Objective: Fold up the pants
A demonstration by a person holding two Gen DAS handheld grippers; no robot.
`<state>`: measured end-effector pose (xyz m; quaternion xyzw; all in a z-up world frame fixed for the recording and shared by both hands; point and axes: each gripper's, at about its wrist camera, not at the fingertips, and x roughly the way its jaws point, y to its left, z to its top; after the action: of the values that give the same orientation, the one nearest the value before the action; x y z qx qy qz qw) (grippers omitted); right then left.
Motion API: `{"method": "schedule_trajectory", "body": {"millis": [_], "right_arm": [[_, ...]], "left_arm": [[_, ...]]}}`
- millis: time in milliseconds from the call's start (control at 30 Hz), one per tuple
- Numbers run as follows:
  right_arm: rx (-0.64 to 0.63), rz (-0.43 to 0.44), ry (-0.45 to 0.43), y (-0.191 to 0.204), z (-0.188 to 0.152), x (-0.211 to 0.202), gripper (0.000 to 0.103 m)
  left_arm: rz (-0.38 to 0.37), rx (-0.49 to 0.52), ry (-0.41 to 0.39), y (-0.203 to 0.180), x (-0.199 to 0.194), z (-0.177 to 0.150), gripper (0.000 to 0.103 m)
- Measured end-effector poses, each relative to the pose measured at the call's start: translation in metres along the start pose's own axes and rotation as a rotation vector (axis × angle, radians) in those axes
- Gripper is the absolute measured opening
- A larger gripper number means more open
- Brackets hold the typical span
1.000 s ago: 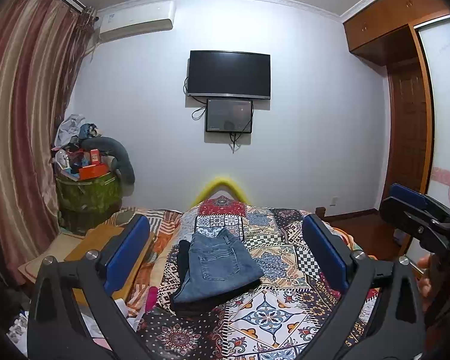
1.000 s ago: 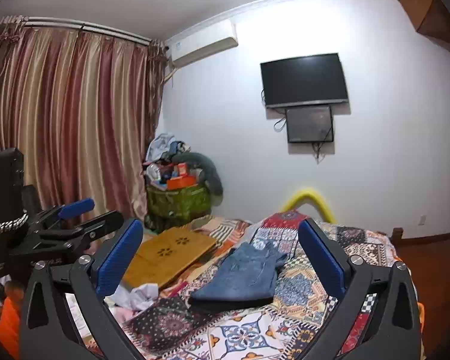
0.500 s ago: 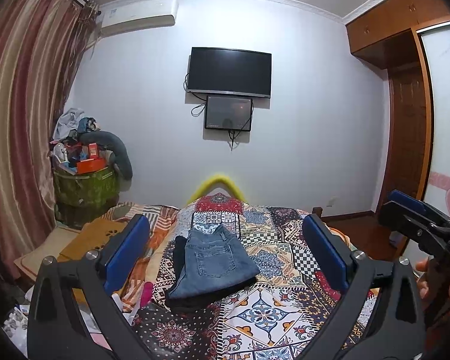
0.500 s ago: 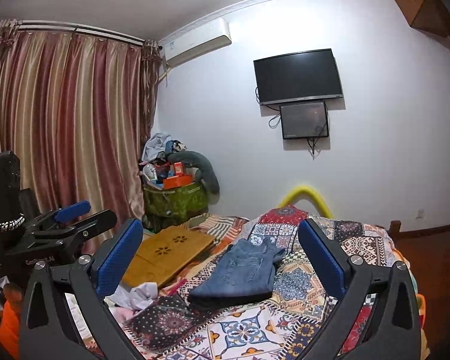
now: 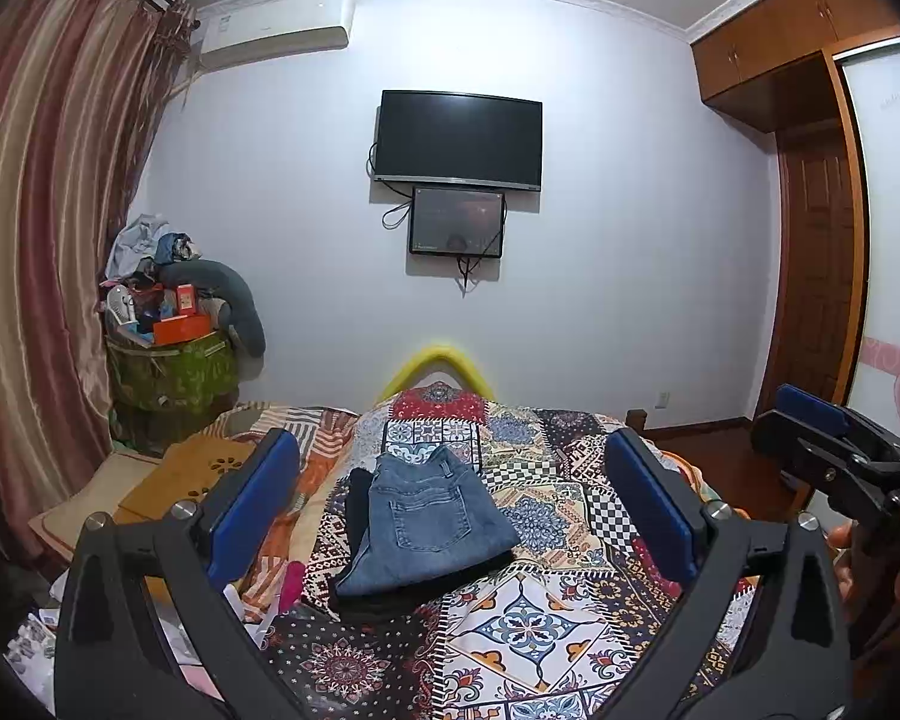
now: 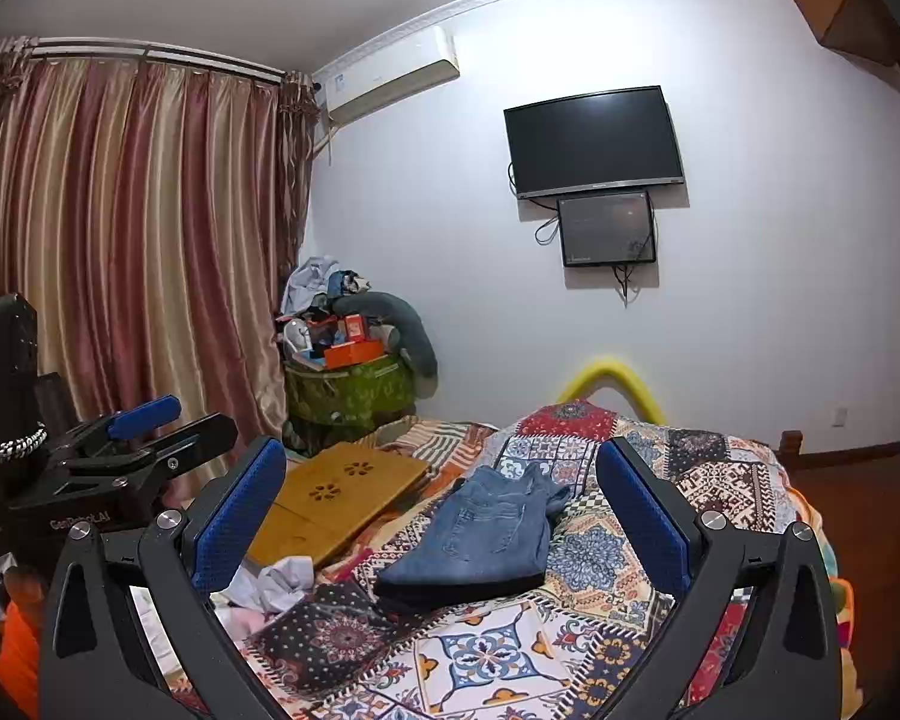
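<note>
Bed (image 5: pixel 570 618) under patchwork quilt fills lower frame in both views. Curtain (image 6: pixel 120 252) at 9 o'clock in right view. TV (image 5: pixel 459 141) on far wall at 12. Wooden tray (image 6: pixel 336 498) at bed's edge, 9 o'clock of jeans. Jeans (image 5: pixel 426 528) folded, lying on quilt mid-bed atop dark garment. Left tool (image 5: pixel 450 504) fingers wide apart, empty, above bed. Right tool (image 6: pixel 444 510) likewise apart, empty.

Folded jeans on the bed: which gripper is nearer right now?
No clear winner. Left gripper and right gripper both hang open, raised short of the folded jeans on the patchwork bedspread, touching nothing.
</note>
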<state>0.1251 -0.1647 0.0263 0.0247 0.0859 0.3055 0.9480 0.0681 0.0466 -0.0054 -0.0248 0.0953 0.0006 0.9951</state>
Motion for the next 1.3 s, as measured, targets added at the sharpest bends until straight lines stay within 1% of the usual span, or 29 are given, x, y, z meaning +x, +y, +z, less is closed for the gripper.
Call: {"method": "schedule_trajectory", "body": {"millis": [367, 900, 1300], "right_arm": [[0.008, -0.008, 0.009, 0.0002, -0.0002, -0.0013, 0.103], [0.012, -0.036, 0.015, -0.0024, -0.0011, -0.0013, 0.103], [0.023, -0.041, 0.013, -0.0060, 0.0004, -0.0035, 0.103]], "left_arm": [[-0.006, 0.017, 0.000, -0.0037, 0.0003, -0.0010, 0.103], [-0.023, 0.015, 0.010, -0.0044, 0.0032, -0.0017, 0.103], [-0.040, 0.043, 0.014, -0.0084, 0.0050, -0.0027, 0.103]]}}
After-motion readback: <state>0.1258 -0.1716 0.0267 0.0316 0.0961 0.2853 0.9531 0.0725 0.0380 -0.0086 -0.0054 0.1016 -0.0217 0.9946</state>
